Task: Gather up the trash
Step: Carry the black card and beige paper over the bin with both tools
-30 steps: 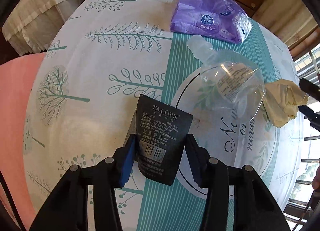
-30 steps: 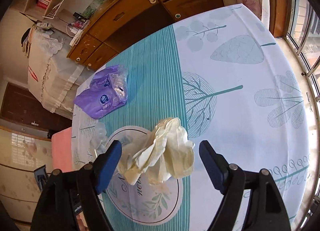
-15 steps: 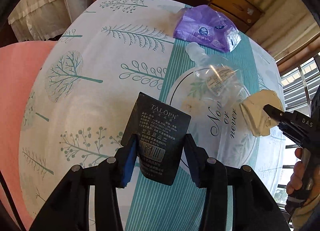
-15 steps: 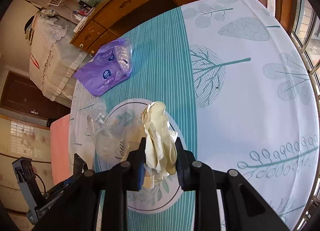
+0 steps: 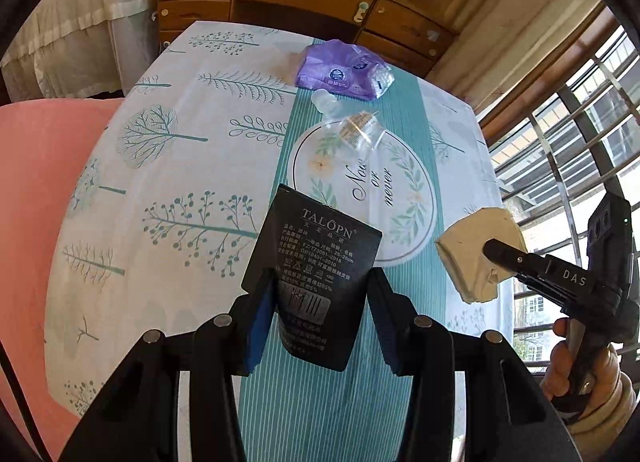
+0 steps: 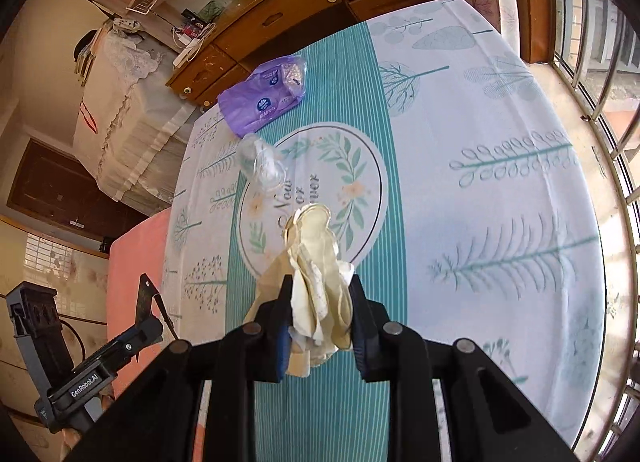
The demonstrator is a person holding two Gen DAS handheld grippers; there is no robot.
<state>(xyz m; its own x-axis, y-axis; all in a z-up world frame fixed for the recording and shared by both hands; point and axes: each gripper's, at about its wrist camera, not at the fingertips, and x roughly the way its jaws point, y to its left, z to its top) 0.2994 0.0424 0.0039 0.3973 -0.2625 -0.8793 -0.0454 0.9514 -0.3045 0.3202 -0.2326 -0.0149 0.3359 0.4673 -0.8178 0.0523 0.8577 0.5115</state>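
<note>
Left gripper (image 5: 318,298) clamps black TALOPN package (image 5: 314,258) above table (image 5: 160,190). Right gripper (image 6: 318,298), jaws just closed, pinches crumpled cream paper (image 6: 316,262). Purple wrapper (image 5: 340,70) and clear pouch (image 5: 356,130) lie on table.

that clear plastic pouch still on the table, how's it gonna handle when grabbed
The clear pouch looks crumpled and empty, so probably very light and floppy, collapsing under the jaws. Its glossy film may be slippery. The spout looks like the stiffest part, likely a firmer place to grip.
</note>
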